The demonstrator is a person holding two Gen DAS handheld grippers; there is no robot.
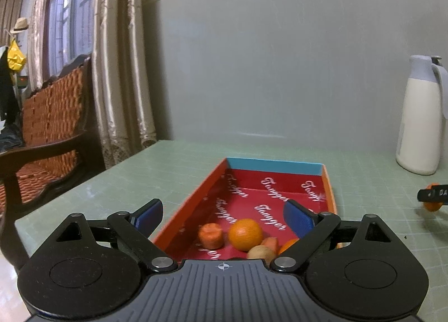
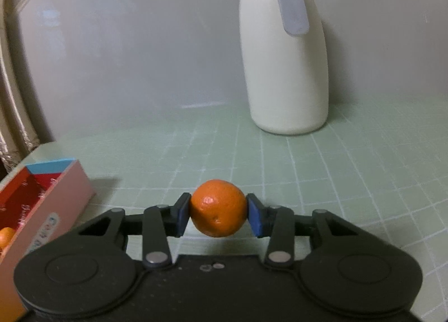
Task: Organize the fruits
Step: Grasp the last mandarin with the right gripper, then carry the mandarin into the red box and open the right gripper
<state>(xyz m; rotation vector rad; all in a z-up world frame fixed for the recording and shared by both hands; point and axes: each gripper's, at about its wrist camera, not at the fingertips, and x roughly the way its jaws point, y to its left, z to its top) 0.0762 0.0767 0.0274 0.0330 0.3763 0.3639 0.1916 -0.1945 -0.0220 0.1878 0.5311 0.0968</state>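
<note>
- Gripping an orange [image 2: 218,208], the right gripper [image 2: 219,214] has its blue pads [image 2: 255,217] pressed on the fruit's two sides, at about its widest part; the fruit sits on the green surface [image 2: 322,170] or just above it, I cannot tell which.
- The left gripper [image 1: 224,217] hangs with jaws wide apart and empty, over the near end of the box [image 1: 329,182].
- The box lies to the left of the held orange, with its pink outer wall facing that fruit. Inside it, at the near end, are a second orange [image 1: 245,234], two carrot-like pieces [image 1: 211,235], a brownish fruit [image 1: 260,252] and a further orange piece partly hidden by the left gripper's finger.
- The step in hand looks like carrying the held orange into the box. To do it well:
  - lift straight up first, high enough to clear the box wall;
  - keep the squeeze steady, as a round peel may roll or slip out between flat pads;
  - travel left, well away from the white jug [image 2: 288,64] behind;
  - aim for the bare red floor beyond the pile, so it lands on nothing;
  - lower close to the floor before letting go, or it may roll.
- The left gripper may need to draw back to make room.
</note>
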